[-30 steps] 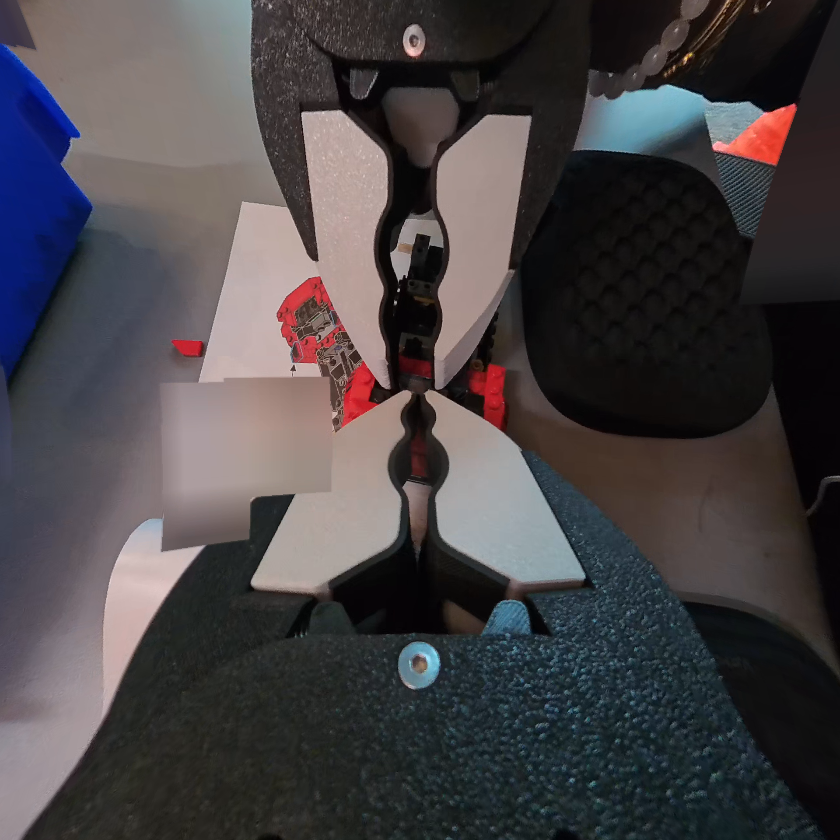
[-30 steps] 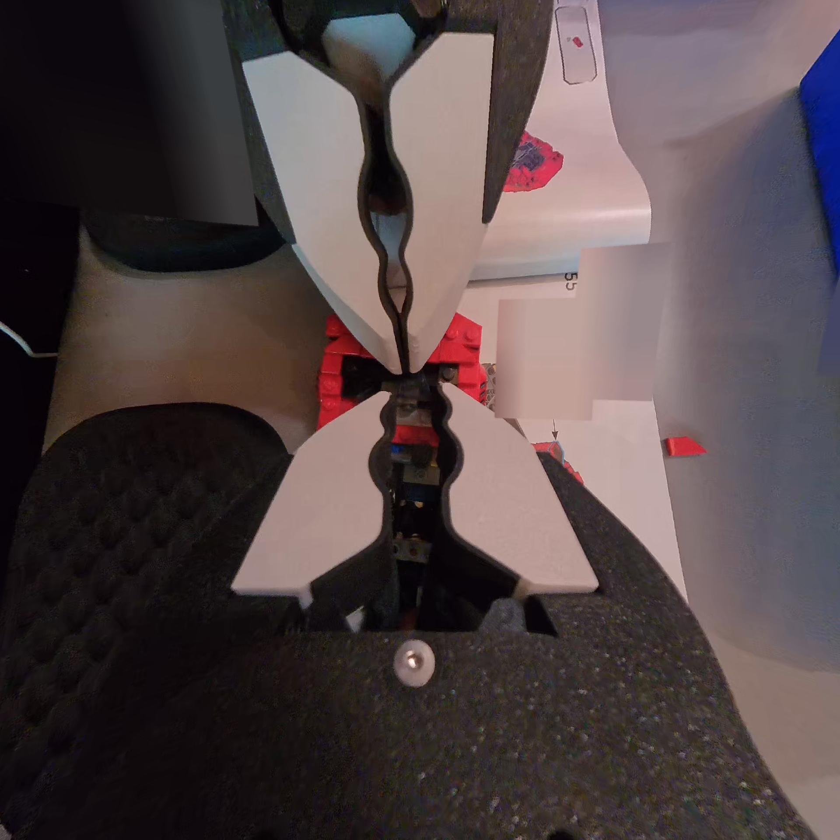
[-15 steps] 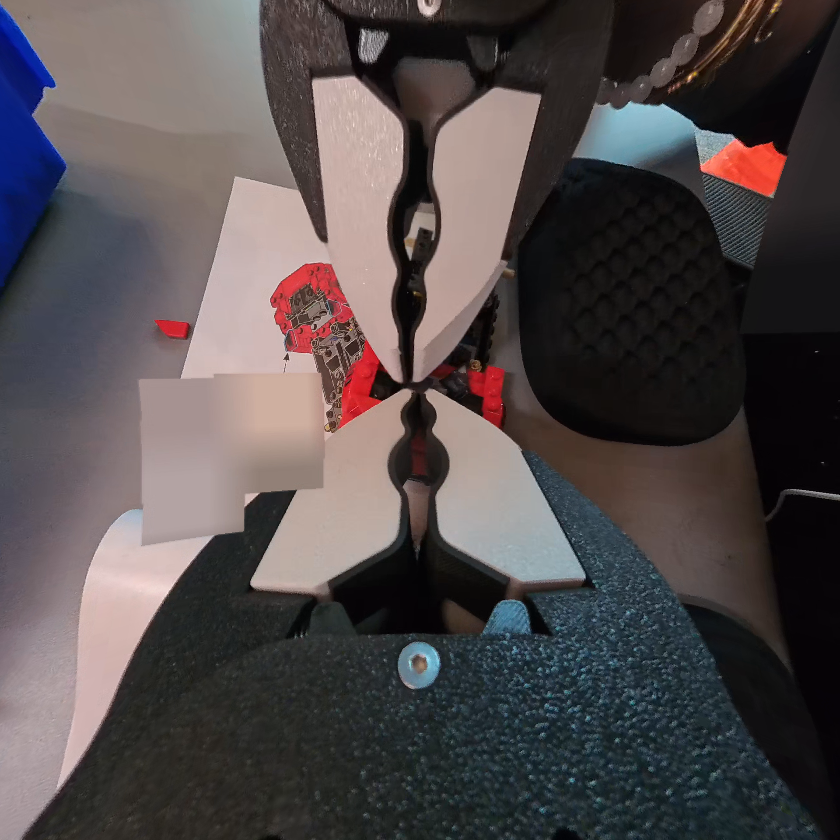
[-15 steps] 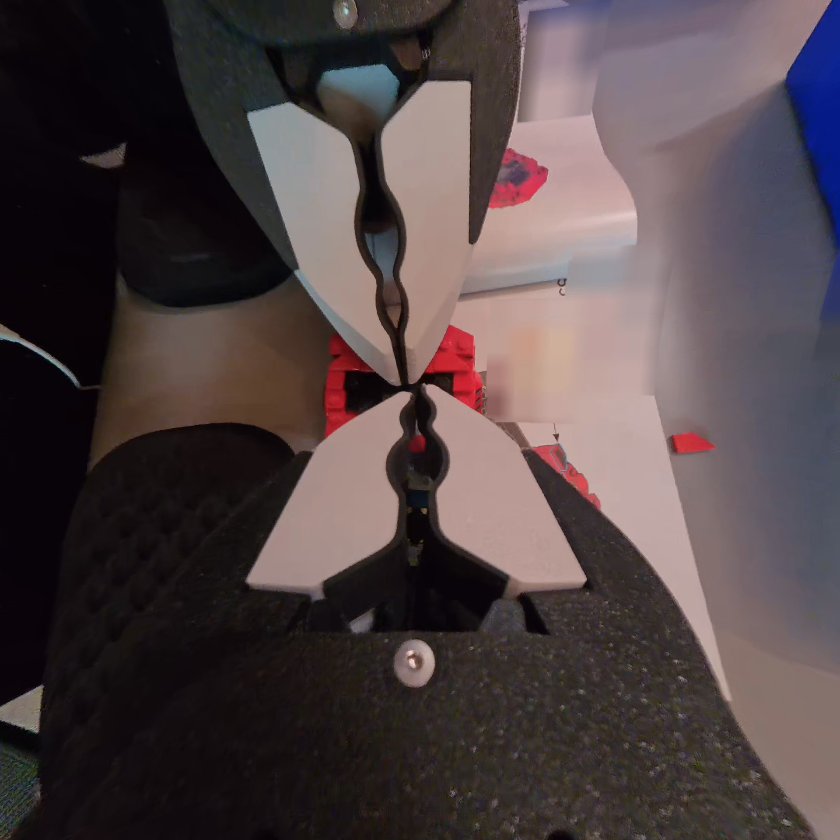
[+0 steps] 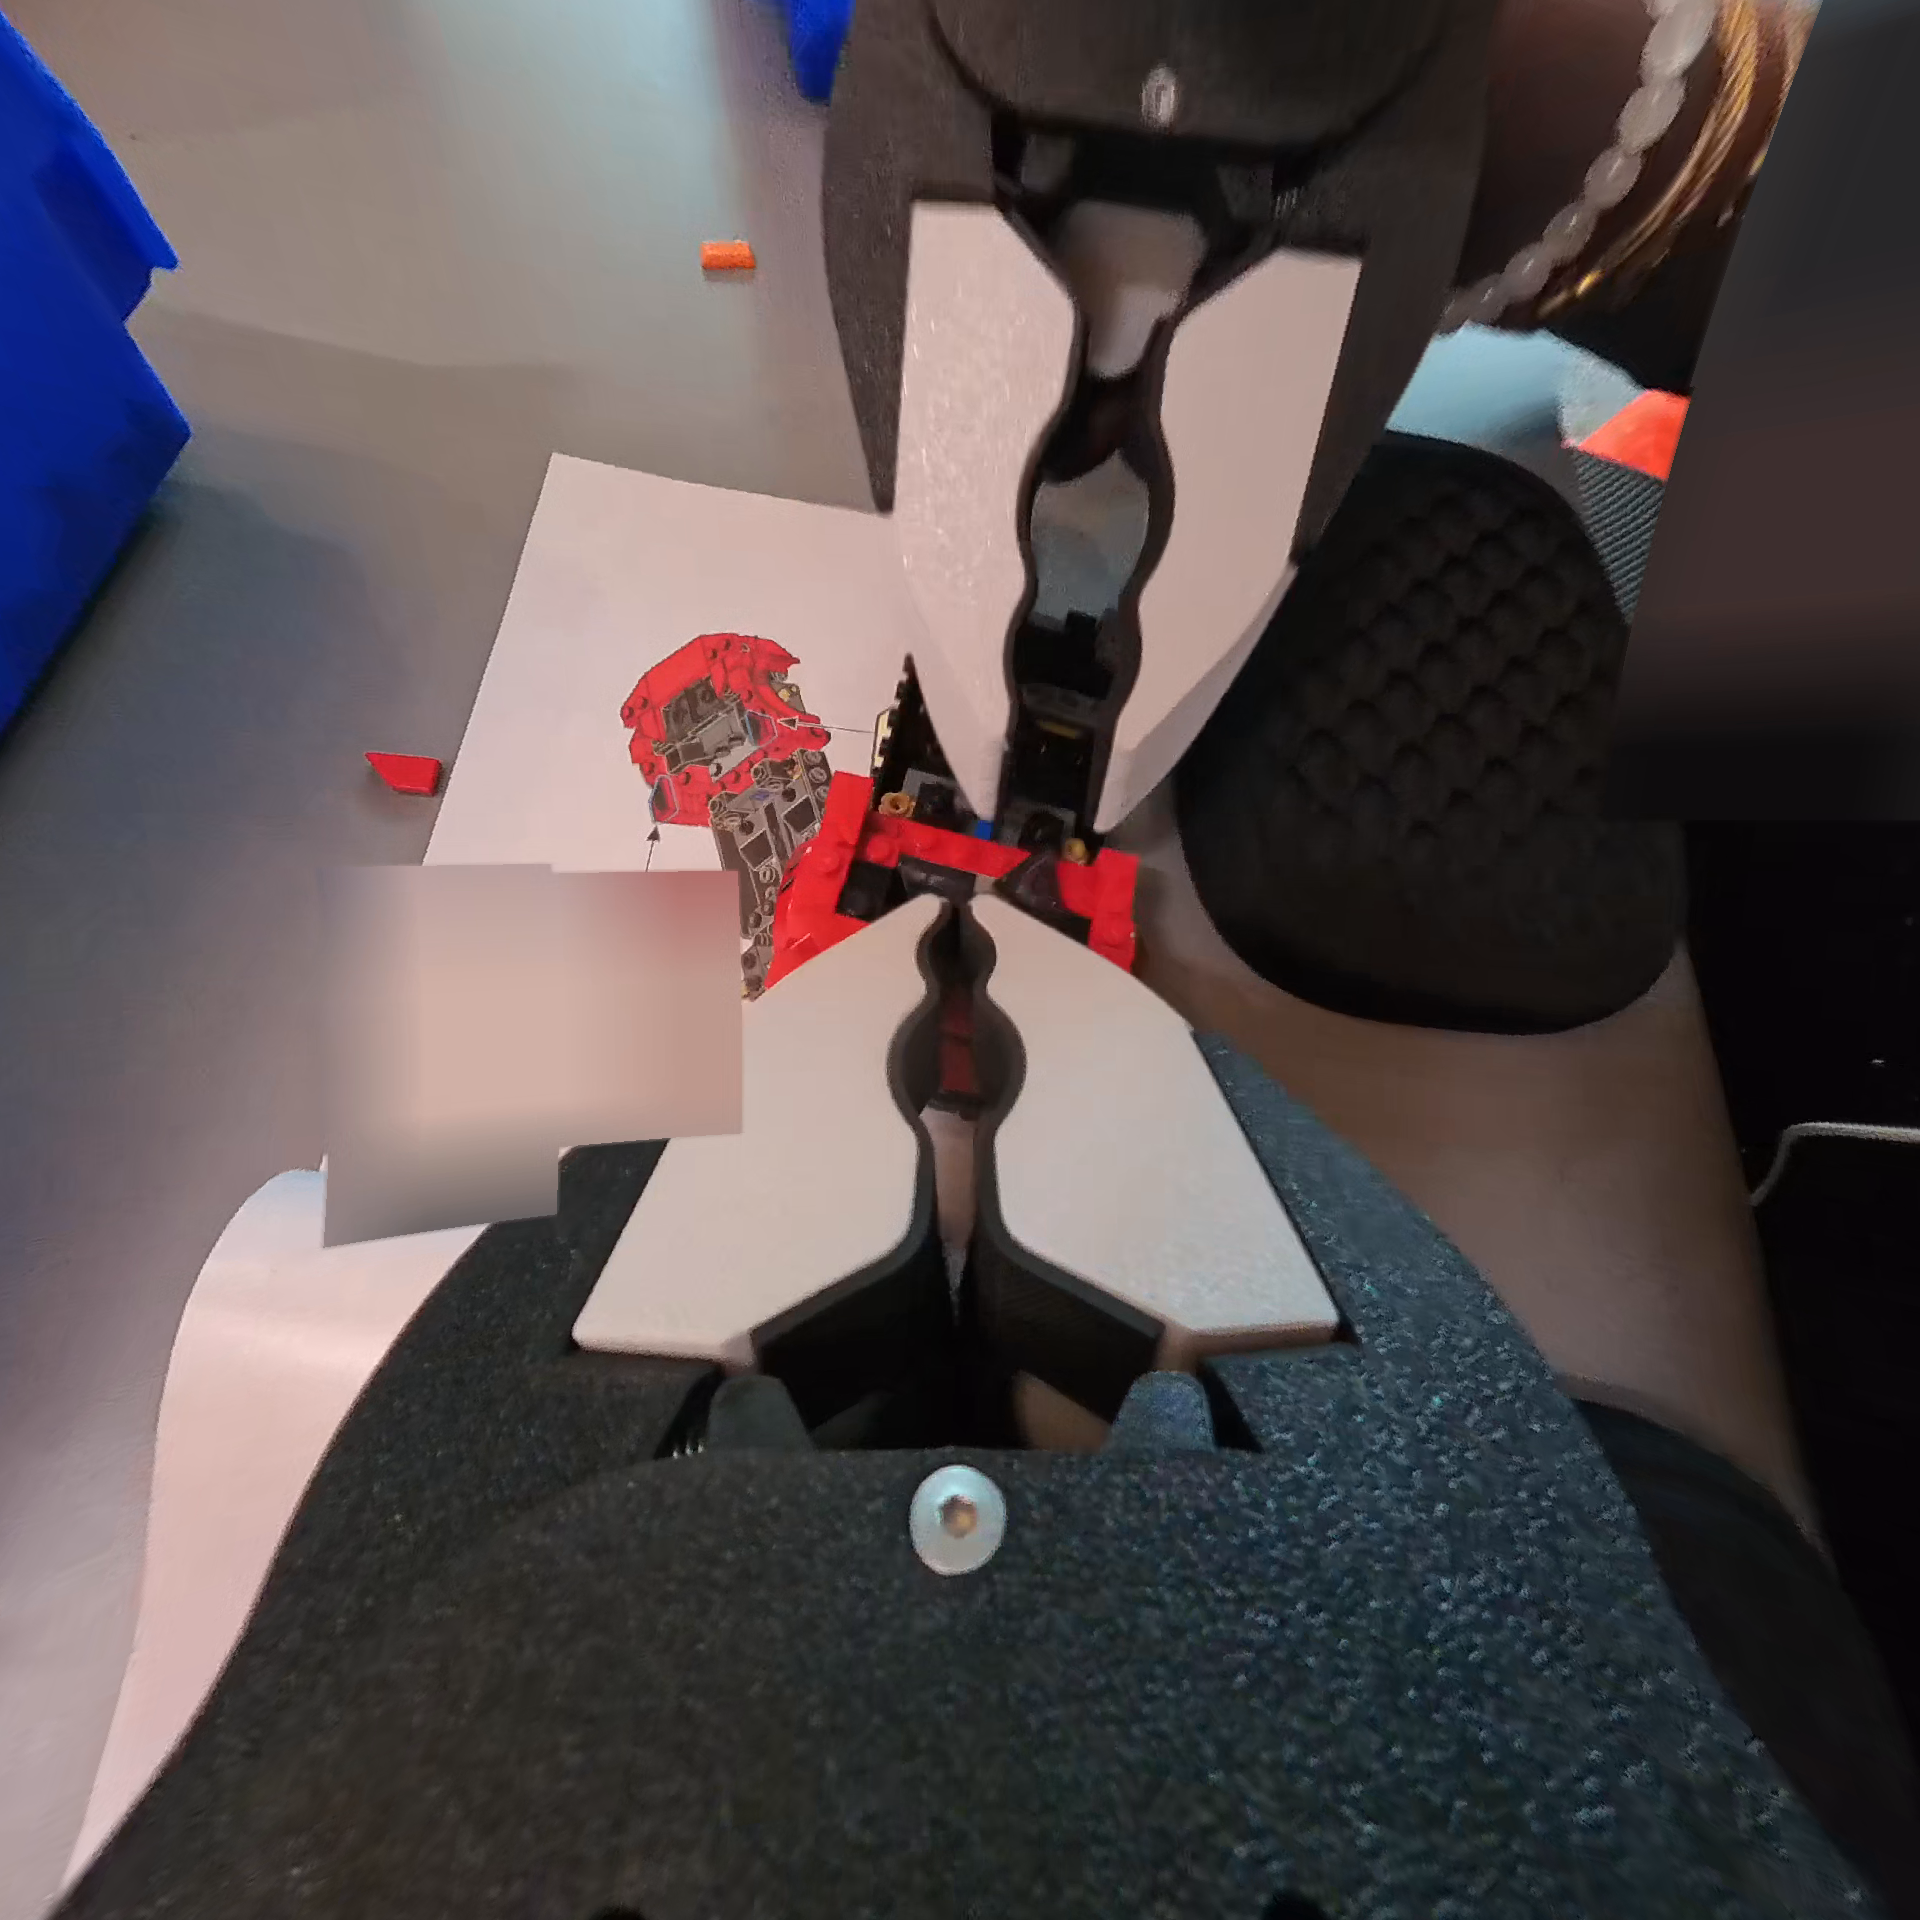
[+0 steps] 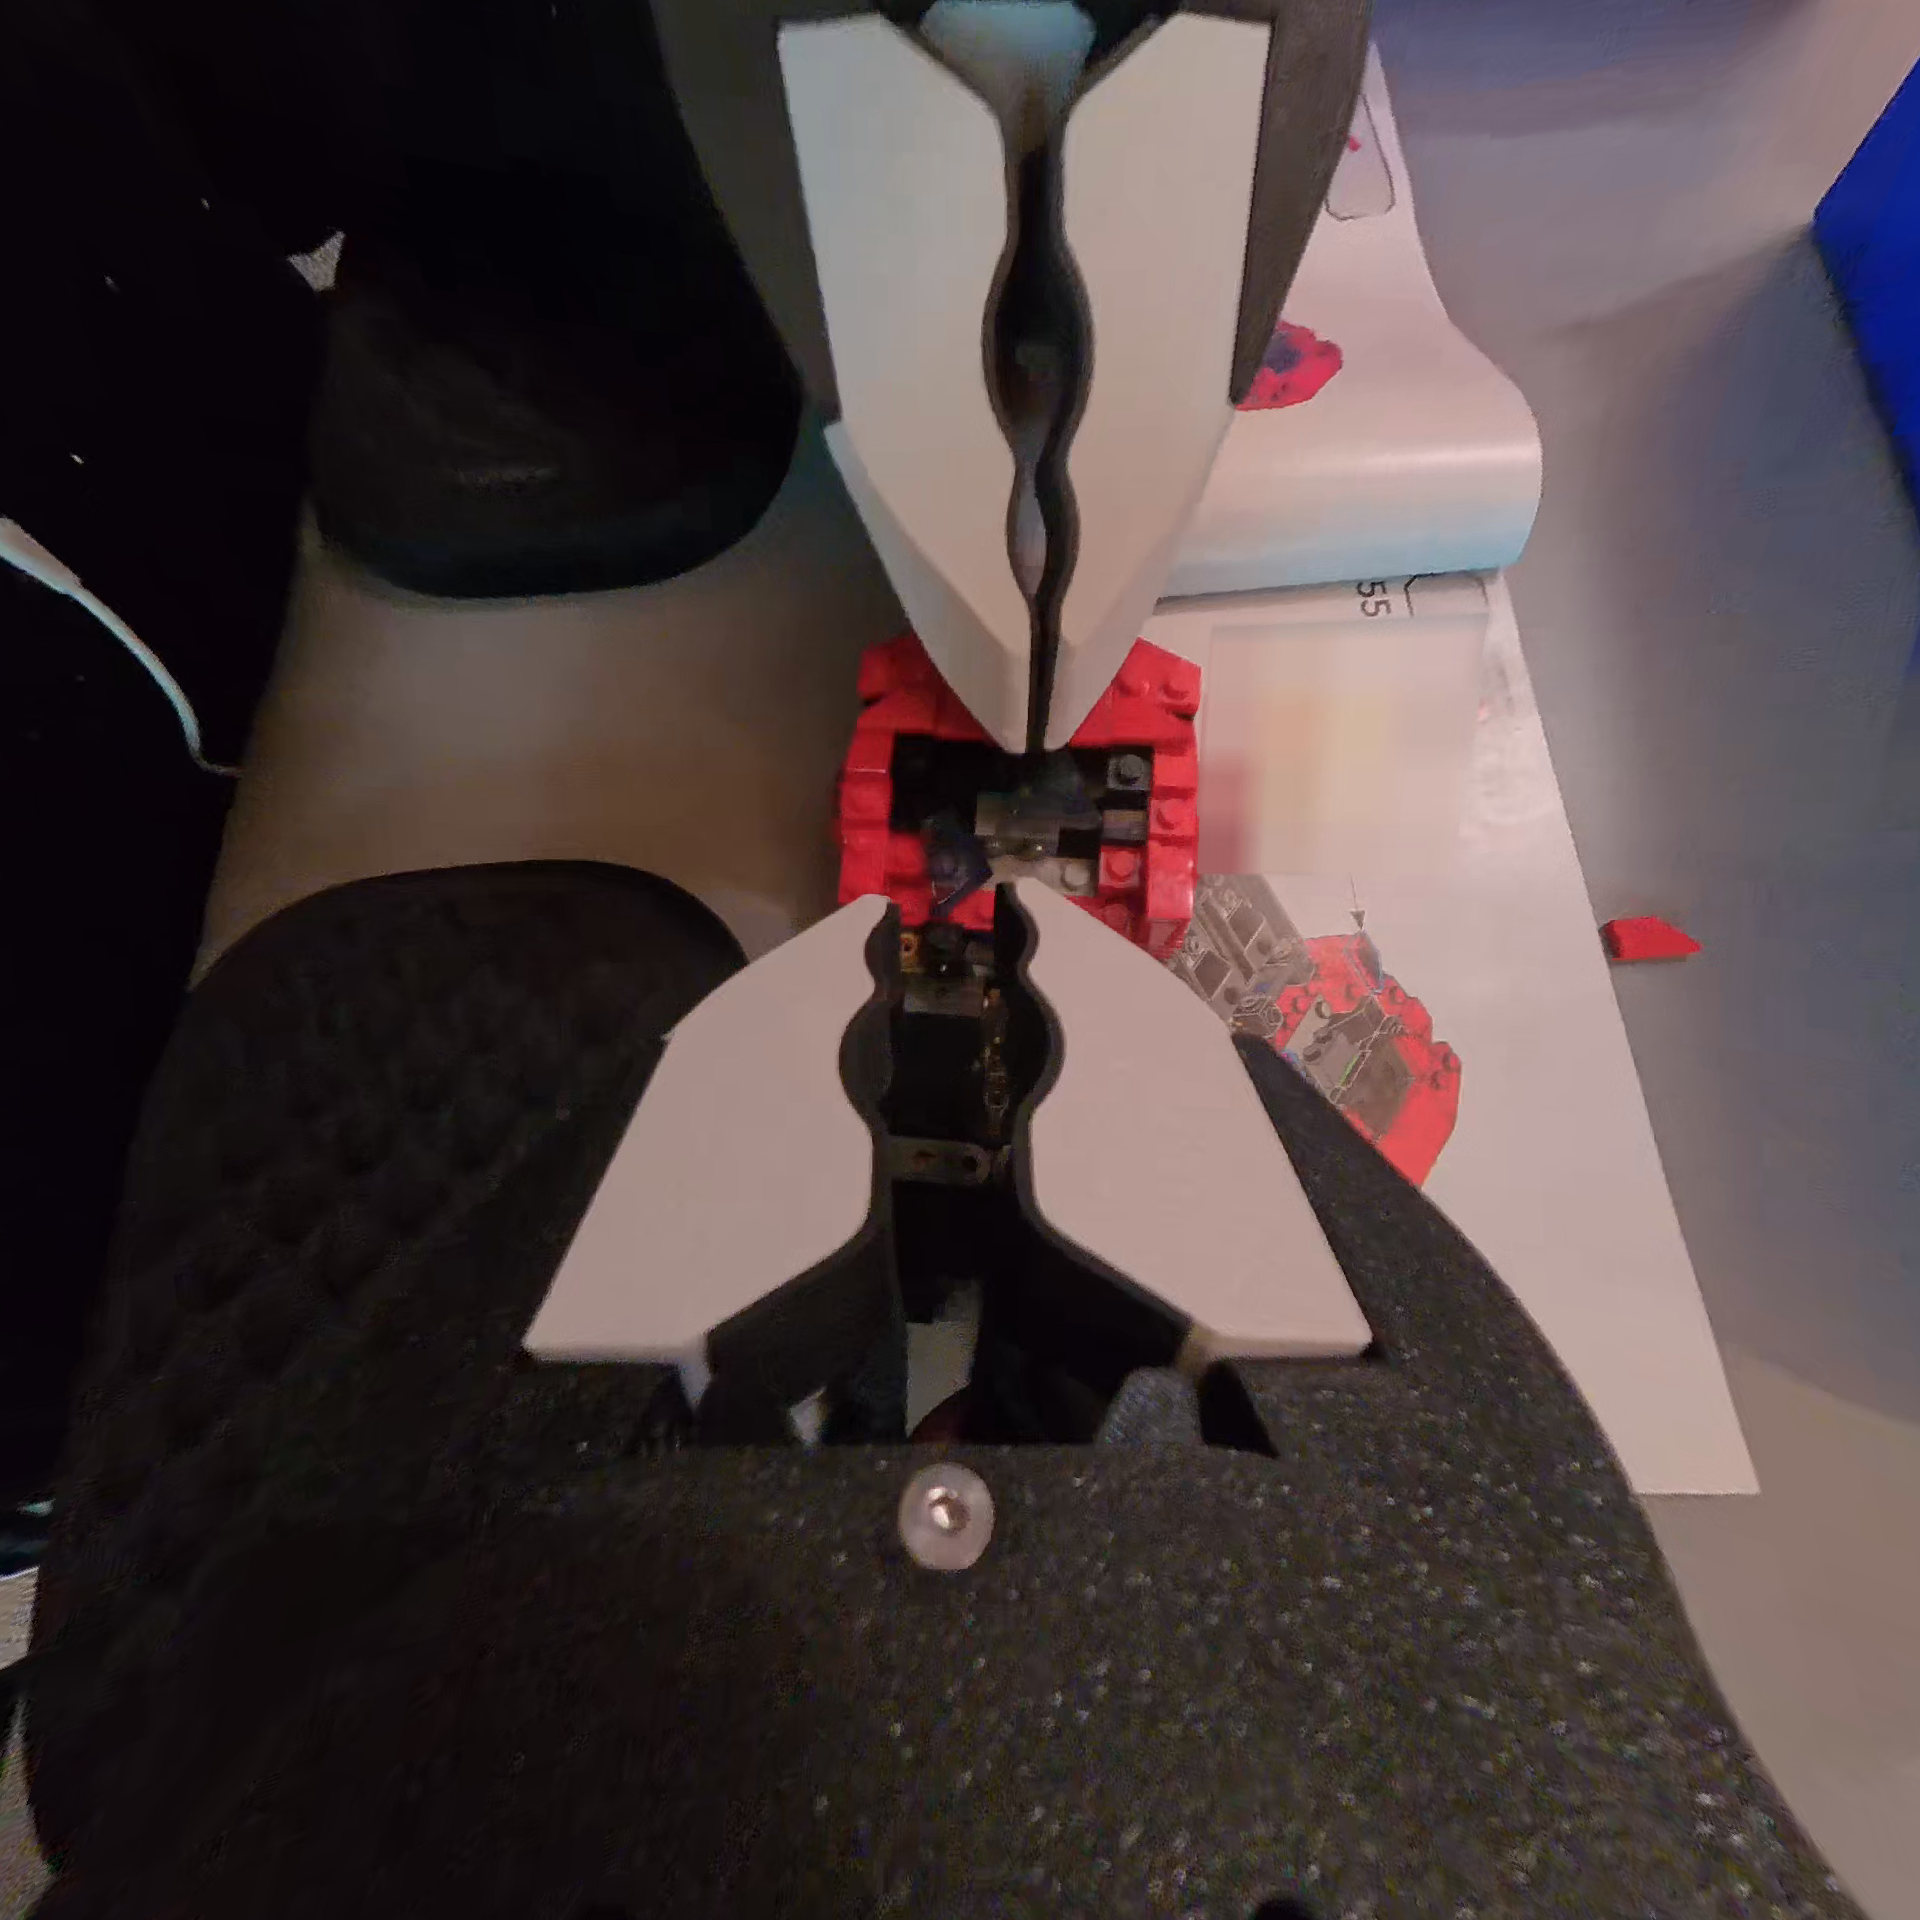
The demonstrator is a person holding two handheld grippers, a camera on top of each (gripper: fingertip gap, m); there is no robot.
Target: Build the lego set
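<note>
The red and black lego model (image 5: 852,862) lies on the table at the edge of the open instruction booklet (image 5: 623,582). My left gripper (image 5: 951,906) is shut, with its tips just over the model's near red edge; nothing shows between them. My right gripper (image 5: 1044,821) faces it from the far side, open. In the right wrist view, my right gripper (image 6: 948,899) is open over the model's (image 6: 1169,790) black middle. A dark translucent piece (image 6: 954,862) sits tilted on the model by its fingertip. The left gripper (image 6: 1034,740) is shut there too.
A loose red piece (image 5: 403,772) lies on the grey table left of the booklet, and an orange piece (image 5: 727,255) lies farther back. A blue bin (image 5: 62,416) stands at the far left. A black padded cushion (image 5: 1455,727) lies right of the model. Both grippers' tips are close together, under 4 cm apart. Left tips and right tips are each some 12 centimeters from the loose red piece (image 5: 403,772). Look for it in the right wrist view (image 6: 1651,939) too.
Half a second ago my right gripper was shut, tip to tip with the left over the model. It has opened, the two grippers have drawn slightly apart, and more of the model shows. The left stayed shut.
</note>
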